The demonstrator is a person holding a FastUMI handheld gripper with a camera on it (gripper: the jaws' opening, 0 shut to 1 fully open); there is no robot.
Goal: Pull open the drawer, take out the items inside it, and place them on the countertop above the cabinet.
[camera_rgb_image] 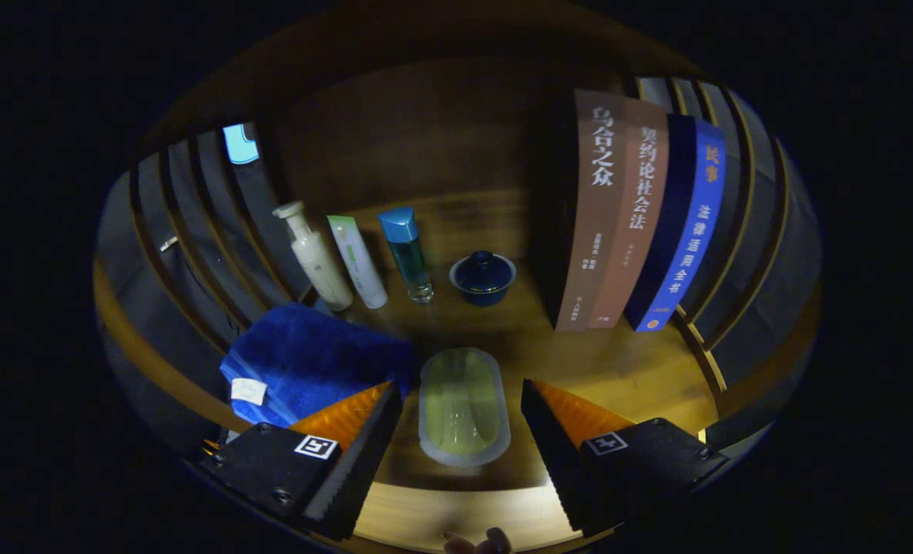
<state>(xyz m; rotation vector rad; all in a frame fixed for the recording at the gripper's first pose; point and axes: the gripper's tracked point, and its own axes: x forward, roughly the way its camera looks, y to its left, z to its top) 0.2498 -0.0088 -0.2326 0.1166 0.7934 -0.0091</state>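
The gripper (462,404) is wide open and holds nothing. A pale green soap bar (464,405) lies flat on the wooden countertop (625,377), low in the middle of the frame, between the two fingers but not touching them. A blue towel (310,358) sits at the lower left.

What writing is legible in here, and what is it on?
"乌合之众": tall brown book spine.
"契约论社会法": lighter brown book spine beside it.
"法律适用全书": blue book spine; the orange characters above are blurred.
Spines' small print, white plastic tube, blue towel's white tag: too small to read.
No words on the open gripper straddling the pale green oval dish.
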